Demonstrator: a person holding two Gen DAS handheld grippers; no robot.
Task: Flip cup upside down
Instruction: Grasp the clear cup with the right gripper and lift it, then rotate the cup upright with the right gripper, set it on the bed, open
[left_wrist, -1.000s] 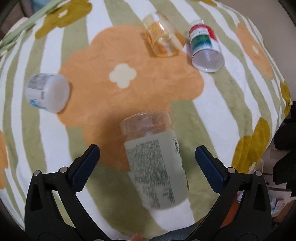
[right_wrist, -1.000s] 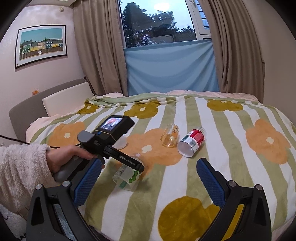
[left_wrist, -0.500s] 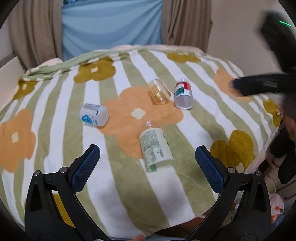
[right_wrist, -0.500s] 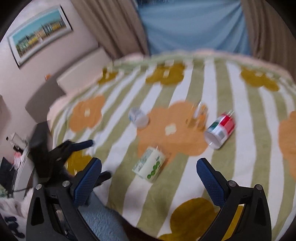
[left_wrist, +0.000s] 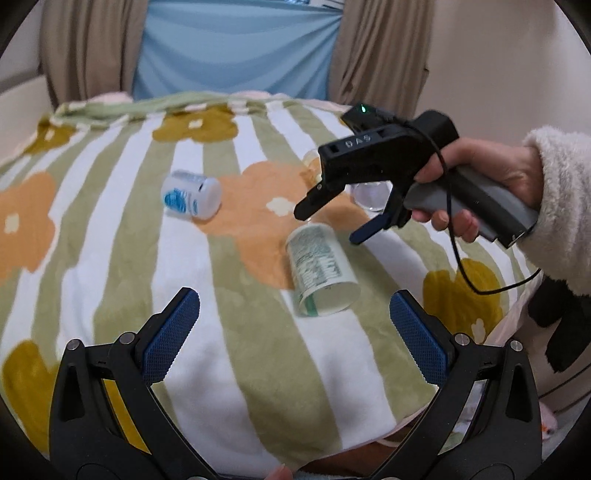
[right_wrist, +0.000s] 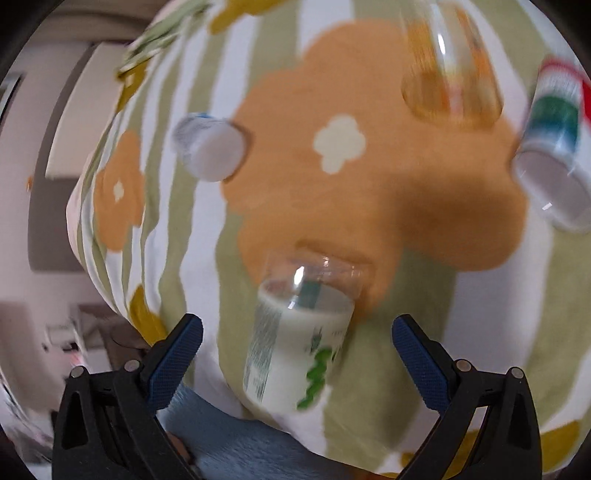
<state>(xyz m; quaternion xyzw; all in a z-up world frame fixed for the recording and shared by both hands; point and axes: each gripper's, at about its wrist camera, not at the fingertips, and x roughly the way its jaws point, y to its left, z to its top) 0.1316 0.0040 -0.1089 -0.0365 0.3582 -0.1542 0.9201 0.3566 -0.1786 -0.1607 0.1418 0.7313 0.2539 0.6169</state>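
The clear plastic cup with a white and green printed label (left_wrist: 320, 271) (right_wrist: 297, 345) lies on its side on the striped flower-print blanket (left_wrist: 110, 229) (right_wrist: 424, 221), just right of centre in the left wrist view. Its long axis runs roughly from the upper middle of that frame down toward the lower right, with the open mouth facing the camera and the clear base pointing away toward the orange flower. In the blurred right wrist view the cup sits low in the frame, its clear end toward the top.

Four cups lie tipped over on the blanket: the labelled one, a white cup with blue print (left_wrist: 190, 199) (right_wrist: 207, 149) at left, a clear cup with orange print (right_wrist: 452, 61) at upper right, and a red, white and green cup (right_wrist: 554, 155) at the right edge.

The right gripper (left_wrist: 330, 218) (right_wrist: 297, 354), held in a hand (left_wrist: 472, 184) with a fleecy sleeve, hangs above the labelled cup, its fingers (right_wrist: 177, 356) wide apart on either side of the cup with clear space between pads and label. The left gripper (left_wrist: 295, 332) fills the bottom of its own frame, fingers (left_wrist: 170, 332) spread and holding nothing, short of the cup's mouth.
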